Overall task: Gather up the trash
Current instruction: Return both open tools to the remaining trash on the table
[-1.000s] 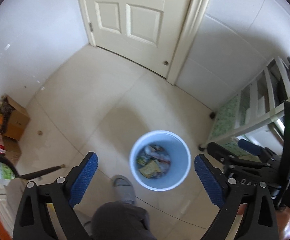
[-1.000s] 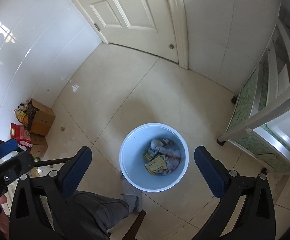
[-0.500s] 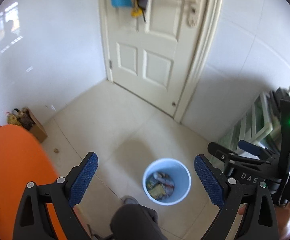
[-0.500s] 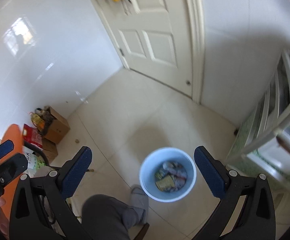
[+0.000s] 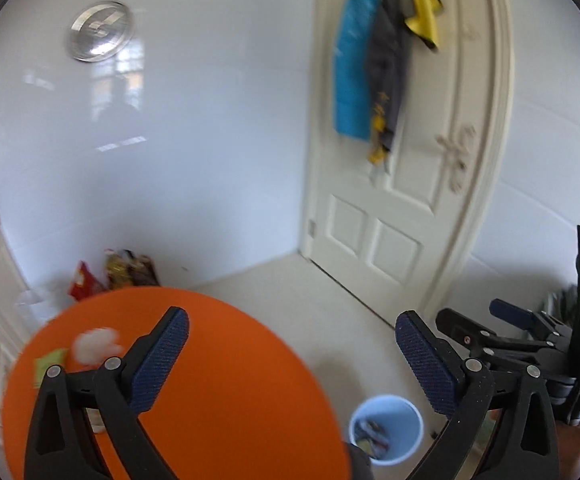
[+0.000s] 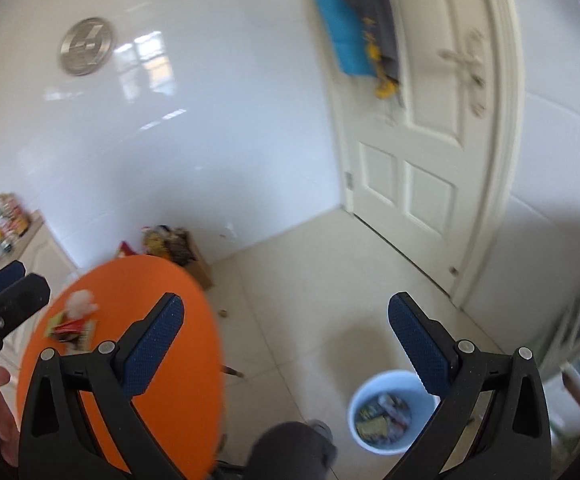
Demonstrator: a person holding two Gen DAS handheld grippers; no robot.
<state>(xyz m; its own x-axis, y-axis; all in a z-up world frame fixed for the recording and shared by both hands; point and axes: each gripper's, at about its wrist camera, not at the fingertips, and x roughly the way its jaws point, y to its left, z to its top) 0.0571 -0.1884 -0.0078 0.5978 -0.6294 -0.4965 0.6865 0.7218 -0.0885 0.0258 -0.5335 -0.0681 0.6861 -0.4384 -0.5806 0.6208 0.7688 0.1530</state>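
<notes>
Now both views lifted from bin (image 6: 390, 416) toward orange table (image 5: 217, 380); wrappers (image 6: 71, 326) remain; both grippers (image 5: 290, 360) (image 6: 285, 344) apart, empty.

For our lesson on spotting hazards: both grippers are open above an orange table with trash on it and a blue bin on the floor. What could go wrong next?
1. The trash pile sits near the orange table edge; a clumsy grab may push pieces off.
2. The blue bin stands on the floor apart from the table, so a carried piece could drop short.
3. The left gripper and right gripper are close; they may collide.
</notes>
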